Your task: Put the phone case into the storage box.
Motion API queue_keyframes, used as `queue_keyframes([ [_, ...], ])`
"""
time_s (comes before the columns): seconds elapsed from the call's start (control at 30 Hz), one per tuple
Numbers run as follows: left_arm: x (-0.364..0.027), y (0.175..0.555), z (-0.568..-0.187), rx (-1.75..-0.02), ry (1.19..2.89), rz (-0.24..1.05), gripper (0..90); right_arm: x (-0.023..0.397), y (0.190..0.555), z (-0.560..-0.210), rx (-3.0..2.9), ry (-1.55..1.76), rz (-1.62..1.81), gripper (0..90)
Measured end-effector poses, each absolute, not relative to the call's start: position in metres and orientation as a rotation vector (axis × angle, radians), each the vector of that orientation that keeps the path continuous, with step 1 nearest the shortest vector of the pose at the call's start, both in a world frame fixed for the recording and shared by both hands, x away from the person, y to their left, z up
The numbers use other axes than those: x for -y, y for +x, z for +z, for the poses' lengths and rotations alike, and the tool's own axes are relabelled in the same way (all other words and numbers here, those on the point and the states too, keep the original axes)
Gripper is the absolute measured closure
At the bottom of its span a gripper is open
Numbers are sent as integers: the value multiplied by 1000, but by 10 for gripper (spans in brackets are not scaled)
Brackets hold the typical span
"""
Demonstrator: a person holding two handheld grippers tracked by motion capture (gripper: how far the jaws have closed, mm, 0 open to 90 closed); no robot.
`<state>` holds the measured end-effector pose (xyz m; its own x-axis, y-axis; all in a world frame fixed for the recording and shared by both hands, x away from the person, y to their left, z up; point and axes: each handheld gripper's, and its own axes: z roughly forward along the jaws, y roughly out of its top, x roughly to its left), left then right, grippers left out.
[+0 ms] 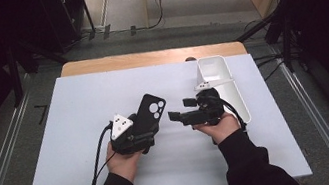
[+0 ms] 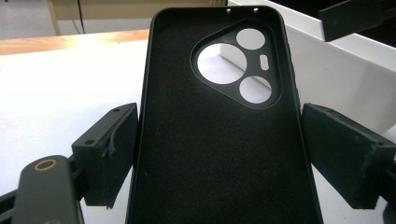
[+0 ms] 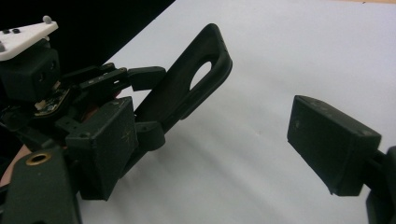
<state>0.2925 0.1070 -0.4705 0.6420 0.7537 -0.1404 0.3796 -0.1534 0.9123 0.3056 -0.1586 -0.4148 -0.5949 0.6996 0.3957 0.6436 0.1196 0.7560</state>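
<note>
A black phone case (image 1: 151,111) with a camera cutout is held up off the white table (image 1: 83,136), its inside facing up. My left gripper (image 1: 144,126) is shut on it, and in the left gripper view both pads (image 2: 112,154) press the long edges of the phone case (image 2: 219,154). My right gripper (image 1: 182,111) is to its right, pointing left toward the case and apart from it. Its jaws stand open with only table between them in the right gripper view (image 3: 219,144), where the phone case (image 3: 173,93) shows in the left gripper (image 3: 154,105).
A white open bin (image 1: 224,82) stands at the table's right edge, just behind the right hand, and its wall (image 2: 345,70) is seen past the case. The wooden table edge (image 1: 146,57) runs along the back. Dark stands flank the table.
</note>
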Motion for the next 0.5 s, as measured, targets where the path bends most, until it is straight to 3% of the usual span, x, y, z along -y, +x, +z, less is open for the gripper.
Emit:
queue_keyframes([
  [0.5, -103, 292, -471, -905, 1771, 446, 134, 153, 319, -419, -2307, 1409, 1508, 141],
])
